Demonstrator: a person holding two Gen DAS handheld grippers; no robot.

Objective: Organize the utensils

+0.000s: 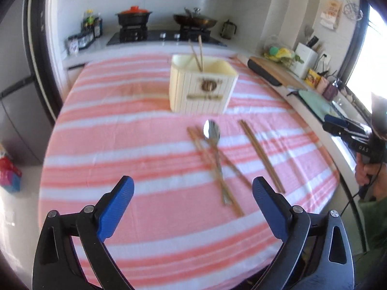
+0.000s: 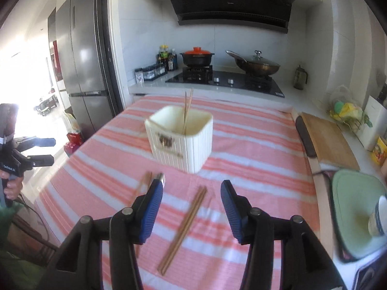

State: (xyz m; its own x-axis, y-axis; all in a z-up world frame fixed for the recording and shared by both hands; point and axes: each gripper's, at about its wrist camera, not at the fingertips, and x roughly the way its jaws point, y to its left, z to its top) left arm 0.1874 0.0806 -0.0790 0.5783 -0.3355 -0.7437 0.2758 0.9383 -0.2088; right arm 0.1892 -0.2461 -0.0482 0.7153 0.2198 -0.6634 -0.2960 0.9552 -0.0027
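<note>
A cream utensil holder stands on the pink striped cloth with a pair of chopsticks upright in it. In front of it lie a metal spoon across a chopstick pair, and another chopstick pair to the right. My left gripper is open and empty above the cloth, short of the spoon. My right gripper is open and empty, straddling a chopstick pair above it. The holder stands beyond. The spoon is mostly hidden behind my left finger.
A stove with a black pot and a wok is at the back. A wooden cutting board and a green mat with a cup lie right of the cloth. A fridge stands left.
</note>
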